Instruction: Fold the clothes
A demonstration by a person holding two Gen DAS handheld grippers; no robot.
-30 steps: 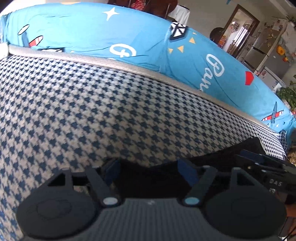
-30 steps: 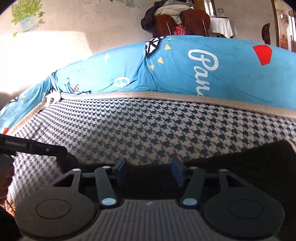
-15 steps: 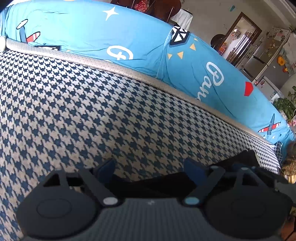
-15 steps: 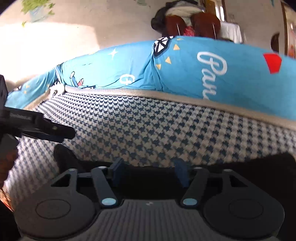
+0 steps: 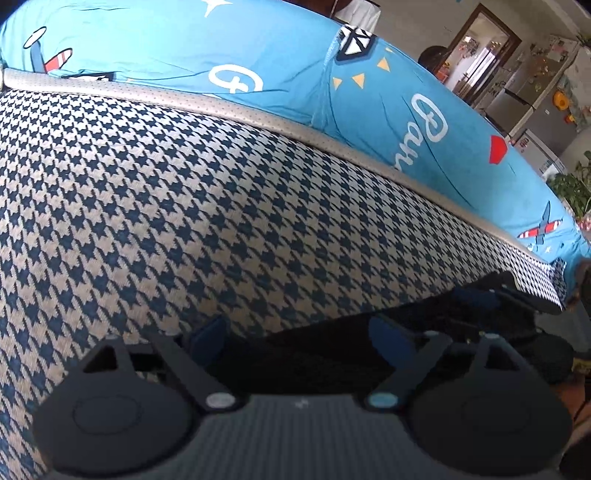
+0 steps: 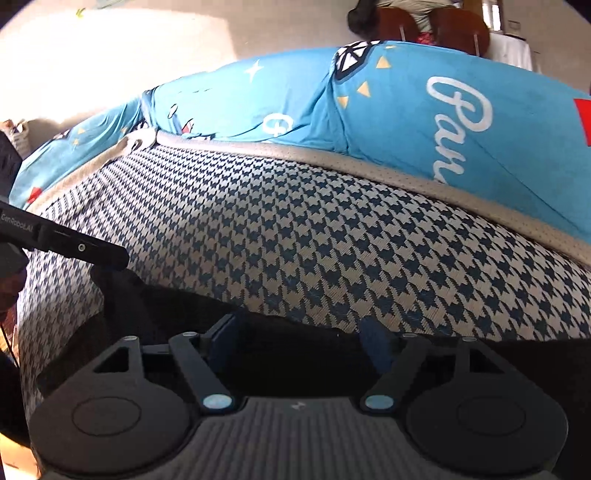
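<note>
Black garment (image 6: 295, 354) lies between both wide-open claws, left claw (image 5: 299, 332) and right claw (image 6: 299, 332).

A houndstooth sofa seat (image 5: 192, 192) meets blue printed cushions (image 5: 258, 48). Behind stand a sunlit pale wall (image 6: 147, 48), a doorway (image 5: 480, 29) and a steel fridge (image 5: 532, 107).

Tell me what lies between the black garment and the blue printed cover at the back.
Only bare houndstooth cushion, then its beige piping, separates the black garment from the blue printed cover; both wrist views show this.

Bright daylight, fisheye warp, slight blur.
</note>
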